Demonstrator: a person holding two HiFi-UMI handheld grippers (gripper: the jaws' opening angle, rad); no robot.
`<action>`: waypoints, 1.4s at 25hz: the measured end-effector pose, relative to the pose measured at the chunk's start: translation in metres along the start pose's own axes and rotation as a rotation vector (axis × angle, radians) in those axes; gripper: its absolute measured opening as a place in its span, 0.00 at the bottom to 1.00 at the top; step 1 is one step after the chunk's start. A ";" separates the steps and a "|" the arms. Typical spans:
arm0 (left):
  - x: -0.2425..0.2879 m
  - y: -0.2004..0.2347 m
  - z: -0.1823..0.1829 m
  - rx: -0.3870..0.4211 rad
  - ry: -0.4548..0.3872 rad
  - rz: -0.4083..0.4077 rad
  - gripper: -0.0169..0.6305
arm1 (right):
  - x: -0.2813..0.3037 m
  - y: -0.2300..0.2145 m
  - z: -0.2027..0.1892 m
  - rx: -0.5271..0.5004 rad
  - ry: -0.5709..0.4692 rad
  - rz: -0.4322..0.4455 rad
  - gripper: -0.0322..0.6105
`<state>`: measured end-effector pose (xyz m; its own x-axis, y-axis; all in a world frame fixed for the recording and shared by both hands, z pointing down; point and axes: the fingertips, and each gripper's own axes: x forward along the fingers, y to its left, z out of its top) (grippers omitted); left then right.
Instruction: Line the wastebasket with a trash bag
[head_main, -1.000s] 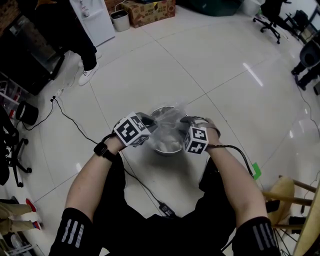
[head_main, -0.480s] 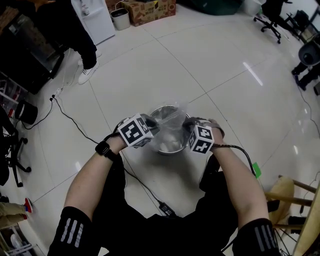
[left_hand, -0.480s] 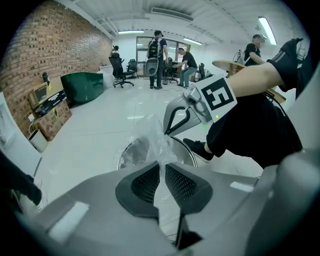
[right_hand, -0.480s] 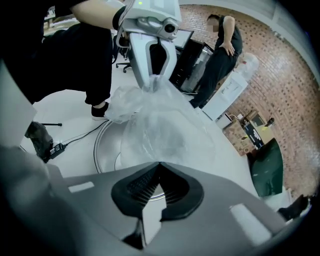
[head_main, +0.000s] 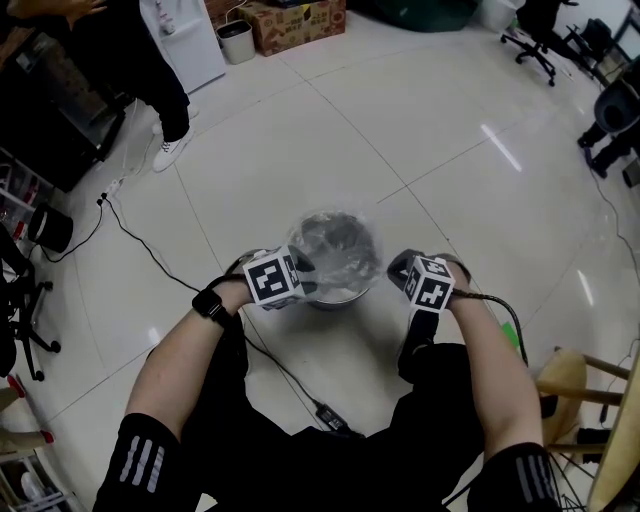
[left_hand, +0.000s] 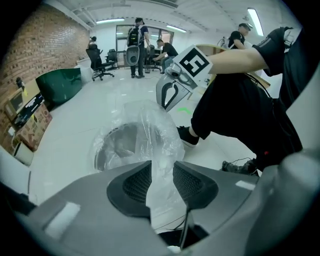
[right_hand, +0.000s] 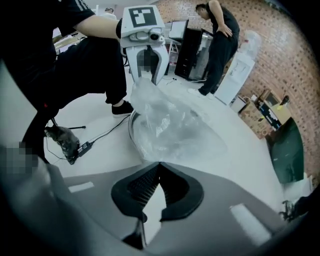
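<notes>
Sitting at the middle of the head view on the tiled floor (head_main: 450, 130), the metal wastebasket (head_main: 336, 298) has the clear trash bag (head_main: 335, 243) bunched over its mouth. At its lower-left rim, the left gripper (head_main: 305, 282) has just been opening its jaws. They now stand narrowly apart, with loose bag film running through the gap. Just right of the basket, the right gripper (head_main: 399, 267) has its jaws closed tip to tip at the bag's near edge. Whether any film is pinched there cannot be told.

Bright overhead light, glare streaks (fisheye edges)
</notes>
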<state>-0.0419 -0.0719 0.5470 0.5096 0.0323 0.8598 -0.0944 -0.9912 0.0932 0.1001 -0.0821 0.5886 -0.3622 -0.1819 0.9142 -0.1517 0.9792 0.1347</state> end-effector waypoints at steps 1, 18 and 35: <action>0.004 -0.003 -0.002 0.013 0.014 -0.011 0.23 | 0.005 0.006 -0.010 0.011 0.020 0.027 0.06; 0.045 -0.016 -0.061 0.072 0.181 0.025 0.27 | 0.084 0.052 -0.047 0.189 0.074 0.220 0.06; 0.060 -0.041 -0.100 0.050 0.272 -0.084 0.27 | 0.112 0.065 -0.050 0.208 0.162 0.268 0.06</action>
<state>-0.0932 -0.0166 0.6450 0.2653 0.1416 0.9537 -0.0159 -0.9884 0.1512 0.0958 -0.0347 0.7184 -0.2670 0.1115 0.9572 -0.2610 0.9478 -0.1832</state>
